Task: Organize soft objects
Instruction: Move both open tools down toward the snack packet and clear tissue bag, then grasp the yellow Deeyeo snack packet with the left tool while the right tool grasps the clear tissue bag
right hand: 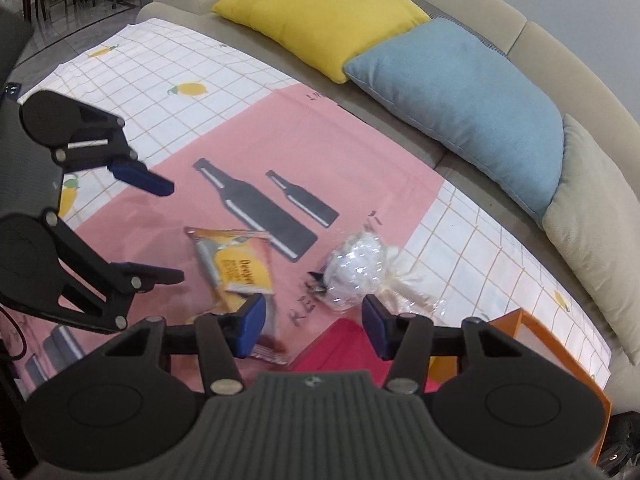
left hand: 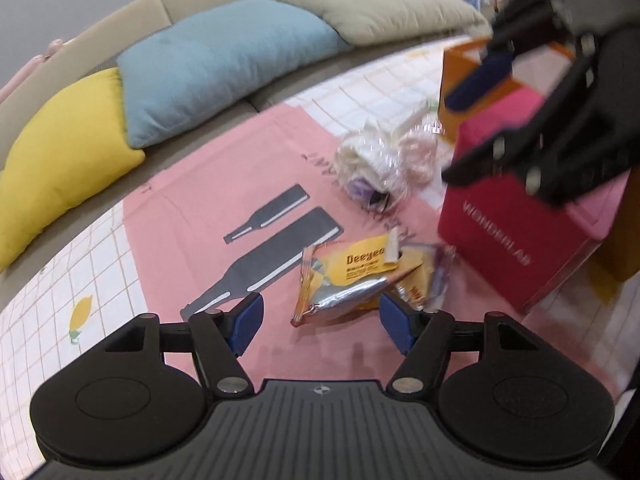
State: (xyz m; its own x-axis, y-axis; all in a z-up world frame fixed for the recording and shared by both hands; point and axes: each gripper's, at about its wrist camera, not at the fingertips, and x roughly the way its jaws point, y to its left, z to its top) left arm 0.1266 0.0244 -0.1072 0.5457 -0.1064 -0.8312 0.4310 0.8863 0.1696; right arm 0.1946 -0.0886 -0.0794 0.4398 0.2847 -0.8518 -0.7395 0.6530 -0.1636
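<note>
Plainly, the yellow Deeyeo wipes packet [left hand: 352, 280] lies flat on the pink bottle-print cloth [left hand: 224, 184], just ahead of the left gripper [left hand: 320, 320], whose blue fingers [left hand: 248, 322] stand wide apart and hold nothing. The packet looks light and limp — a crinkly foil pouch, slick on its faces, with a loose flap at the top that could peel if pulled. A pinch across the narrow width, near a sealed edge, seems the safer hold. In the left wrist view its long axis runs from lower left to upper right, printed face up, toward the red WONDERLAND box [left hand: 516, 216].

Beyond it sits a plastic-wrapped plush toy [right hand: 356, 272] — soft, squashy, its film slippery; its orientation is hard to read. The right gripper [right hand: 310, 326] hovers over the red box [right hand: 340, 344], fingers [right hand: 252, 324] also spread wide and empty, with an orange box [right hand: 552, 348] beside it.
</note>
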